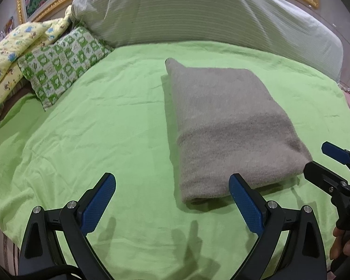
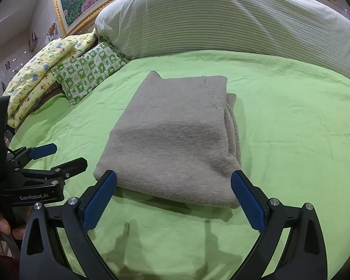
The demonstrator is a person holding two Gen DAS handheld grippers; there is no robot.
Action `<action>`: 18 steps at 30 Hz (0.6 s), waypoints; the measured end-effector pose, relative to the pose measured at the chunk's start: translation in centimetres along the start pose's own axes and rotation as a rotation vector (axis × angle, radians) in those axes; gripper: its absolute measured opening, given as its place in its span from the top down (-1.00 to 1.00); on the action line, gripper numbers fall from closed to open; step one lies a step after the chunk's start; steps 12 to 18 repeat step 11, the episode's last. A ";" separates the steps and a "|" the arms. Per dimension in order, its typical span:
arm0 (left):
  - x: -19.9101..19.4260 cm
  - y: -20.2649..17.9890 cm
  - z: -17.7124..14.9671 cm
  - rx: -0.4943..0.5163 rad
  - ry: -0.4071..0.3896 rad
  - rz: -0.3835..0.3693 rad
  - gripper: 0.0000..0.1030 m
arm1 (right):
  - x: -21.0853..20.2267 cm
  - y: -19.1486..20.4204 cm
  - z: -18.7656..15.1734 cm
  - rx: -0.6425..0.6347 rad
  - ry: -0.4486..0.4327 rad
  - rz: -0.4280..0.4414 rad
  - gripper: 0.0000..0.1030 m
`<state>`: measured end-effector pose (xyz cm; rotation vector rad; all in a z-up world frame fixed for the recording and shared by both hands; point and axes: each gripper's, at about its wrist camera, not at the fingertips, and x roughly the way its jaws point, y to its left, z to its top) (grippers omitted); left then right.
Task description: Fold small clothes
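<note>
Grey terry cloth (image 2: 172, 137), folded in layers on the green bedsheet (image 2: 291, 128), wants both spread, empty grippers — left gripper (image 1: 172, 200), right gripper (image 2: 173, 198) — pinching its near corners evenly.

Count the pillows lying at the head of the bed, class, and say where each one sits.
2. A large striped pillow lies across the head of the green sheet; a small green-checked pillow sits at its left end, beside a yellow quilt, which may hide more.
</note>
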<state>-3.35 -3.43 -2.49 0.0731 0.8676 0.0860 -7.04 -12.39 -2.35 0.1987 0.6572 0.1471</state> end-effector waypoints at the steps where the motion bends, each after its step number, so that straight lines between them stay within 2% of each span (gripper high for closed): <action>1: -0.1 -0.1 0.1 0.003 -0.004 0.000 -0.90 | 0.0 -0.1 0.0 0.001 0.000 -0.001 -0.90; 18: 0.4 -0.1 1.2 -0.020 0.011 0.005 -0.90 | 0.6 -1.2 1.1 0.018 -0.005 -0.002 -0.90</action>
